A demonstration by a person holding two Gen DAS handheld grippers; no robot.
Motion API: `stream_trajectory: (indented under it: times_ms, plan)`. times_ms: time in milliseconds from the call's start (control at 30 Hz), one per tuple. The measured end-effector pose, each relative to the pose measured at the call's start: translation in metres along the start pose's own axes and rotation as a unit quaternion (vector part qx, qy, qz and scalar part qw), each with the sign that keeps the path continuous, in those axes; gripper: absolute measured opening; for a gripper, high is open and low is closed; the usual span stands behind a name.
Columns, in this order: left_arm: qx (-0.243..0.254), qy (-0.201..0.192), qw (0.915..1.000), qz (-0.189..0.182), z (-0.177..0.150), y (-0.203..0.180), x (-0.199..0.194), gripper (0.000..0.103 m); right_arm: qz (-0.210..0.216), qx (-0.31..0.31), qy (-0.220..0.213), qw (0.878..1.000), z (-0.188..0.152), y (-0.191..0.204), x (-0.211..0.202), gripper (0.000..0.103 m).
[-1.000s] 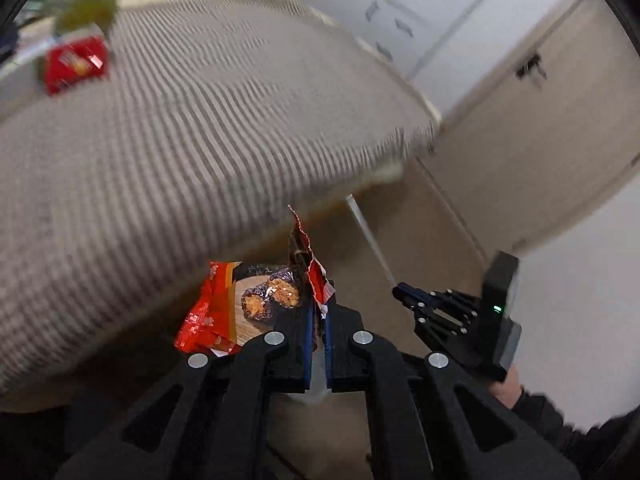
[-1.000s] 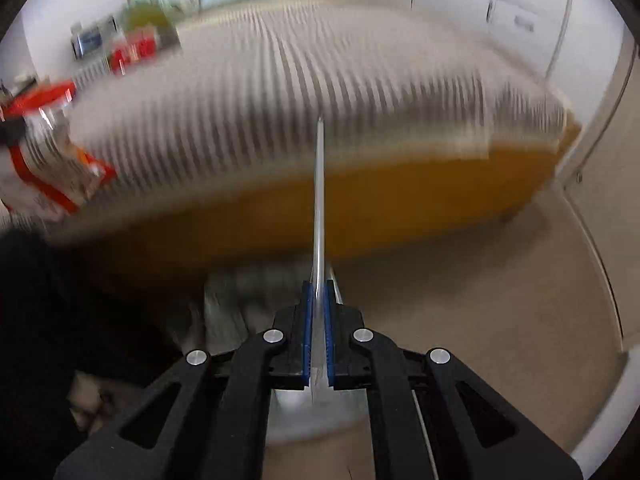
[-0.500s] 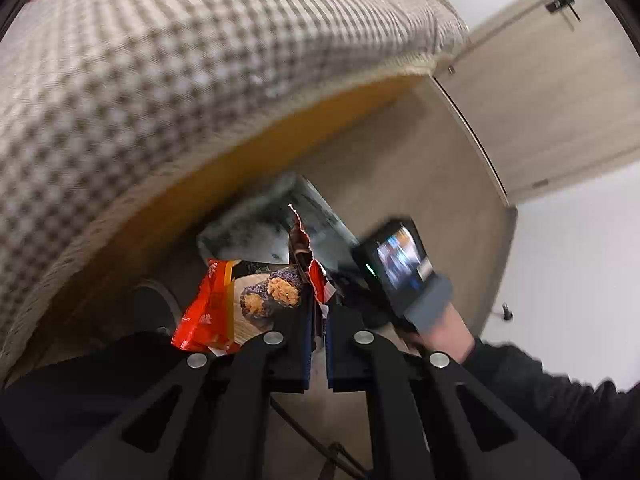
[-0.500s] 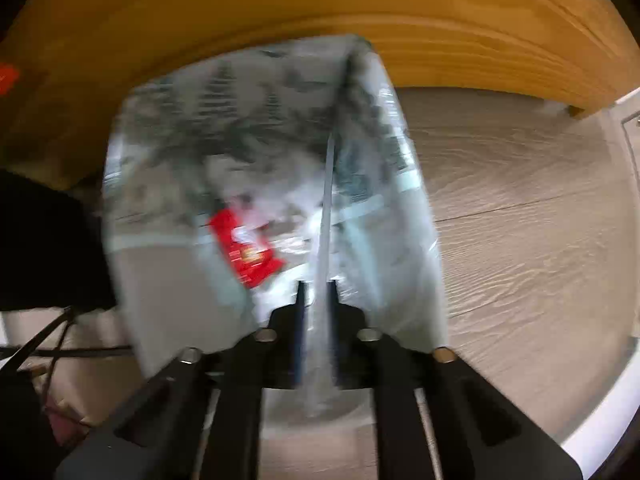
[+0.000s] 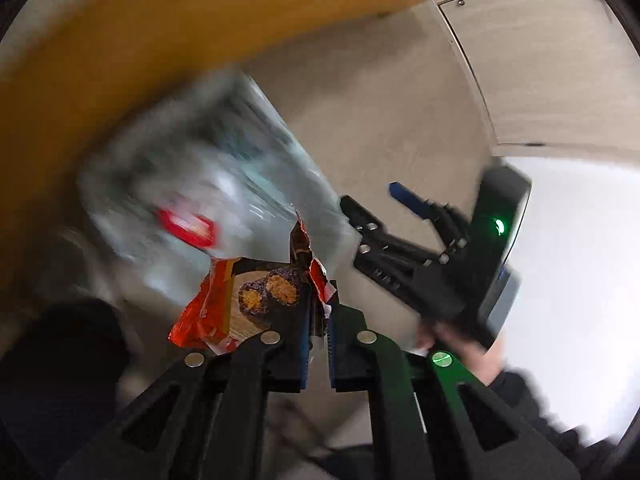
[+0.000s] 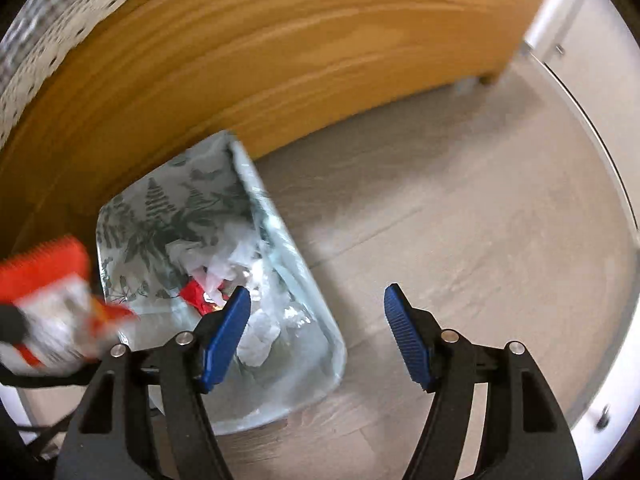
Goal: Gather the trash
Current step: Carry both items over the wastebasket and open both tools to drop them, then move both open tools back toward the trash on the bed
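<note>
Pinching an orange snack wrapper [image 5: 224,300], the left gripper [image 5: 318,332] has its fingers closed on it. Ahead of them stands the patterned bin [image 6: 280,240] with trash inside. The right gripper [image 6: 316,336], fingers just spread and empty, hangs above its rim.

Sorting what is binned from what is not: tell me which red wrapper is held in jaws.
The torn orange-red snack wrapper, clamped in the left gripper above the bin. The other red wrapper lies loose inside among white scraps.

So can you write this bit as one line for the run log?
left gripper: shut on snack wrapper | right gripper: open, jaws just opened, nothing between | trash bin: on floor, holds trash
</note>
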State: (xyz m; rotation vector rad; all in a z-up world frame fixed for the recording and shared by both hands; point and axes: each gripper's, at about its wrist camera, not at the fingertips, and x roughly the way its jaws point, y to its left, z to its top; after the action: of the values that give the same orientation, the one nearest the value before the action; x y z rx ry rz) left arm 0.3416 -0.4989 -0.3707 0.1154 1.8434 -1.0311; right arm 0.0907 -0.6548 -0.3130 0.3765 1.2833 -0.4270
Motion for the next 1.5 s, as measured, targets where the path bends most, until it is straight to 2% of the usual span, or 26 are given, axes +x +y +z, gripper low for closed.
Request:
stream_trajectory:
  times_ms: [33,100,167,233,300,400,533,667,767,933,1033,1067,1167,1300,1433,1500]
  plan:
    - [-0.001,0.009,0.9999,-0.013,0.005,-0.002,0.011,0.007,-0.001,0.012,0.001,1.0,-0.003,-0.005,-0.001,0.067]
    - [0.007,0.013,0.9999,-0.001,0.01,-0.005,0.025,0.012,-0.008,0.031,0.011,0.999,-0.005,-0.012,-0.002,0.067]
    - [0.003,0.014,0.9997,0.021,0.015,-0.004,0.045,0.012,-0.024,0.044,0.019,0.999,-0.009,-0.016,-0.001,0.067]
    - [-0.01,0.018,0.9993,0.032,0.016,0.001,0.057,0.022,-0.025,0.055,0.025,0.998,-0.014,-0.018,-0.001,0.067]
    - [-0.029,0.031,0.9982,0.042,0.015,0.004,0.076,0.052,-0.031,0.053,0.032,0.998,-0.017,-0.018,-0.002,0.067]
    - [-0.036,0.053,0.9943,0.085,0.013,0.008,0.095,0.064,-0.06,0.037,0.044,0.997,-0.021,-0.013,0.001,0.067]
    - [-0.028,0.064,0.9913,0.112,0.008,0.009,0.09,0.071,-0.063,0.052,0.05,0.995,-0.019,-0.014,0.004,0.067]
    - [-0.039,0.019,0.988,0.148,0.004,0.013,0.061,0.075,-0.066,0.029,0.039,0.997,-0.012,-0.005,-0.006,0.067]
    - [-0.051,-0.008,0.9816,0.184,-0.004,0.016,0.04,0.075,-0.068,0.017,0.033,0.997,-0.007,0.0,-0.012,0.067]
    - [-0.052,-0.033,0.9828,0.174,-0.016,0.012,0.018,0.075,-0.071,0.008,0.02,0.997,0.0,0.005,-0.026,0.067]
    - [-0.051,-0.08,0.9755,0.198,-0.021,0.009,-0.009,0.075,-0.078,-0.002,0.003,0.997,0.006,0.011,-0.041,0.067]
    - [-0.063,-0.117,0.9708,0.2,-0.024,0.011,-0.026,0.075,-0.08,-0.005,-0.002,0.997,0.009,0.012,-0.047,0.067]
    - [-0.086,-0.171,0.9644,0.182,-0.031,0.014,-0.057,0.075,-0.085,-0.016,-0.022,0.996,0.018,0.021,-0.063,0.067]
    - [-0.084,-0.217,0.964,0.129,-0.044,0.012,-0.097,0.075,-0.079,-0.021,-0.062,0.995,0.035,0.035,-0.093,0.067]
    - [-0.075,-0.255,0.9591,0.096,-0.057,0.015,-0.141,0.075,-0.041,-0.037,-0.14,0.989,0.062,0.063,-0.138,0.067]
    - [-0.069,-0.293,0.9501,0.08,-0.068,0.02,-0.178,0.075,-0.025,-0.057,-0.183,0.981,0.083,0.087,-0.162,0.067]
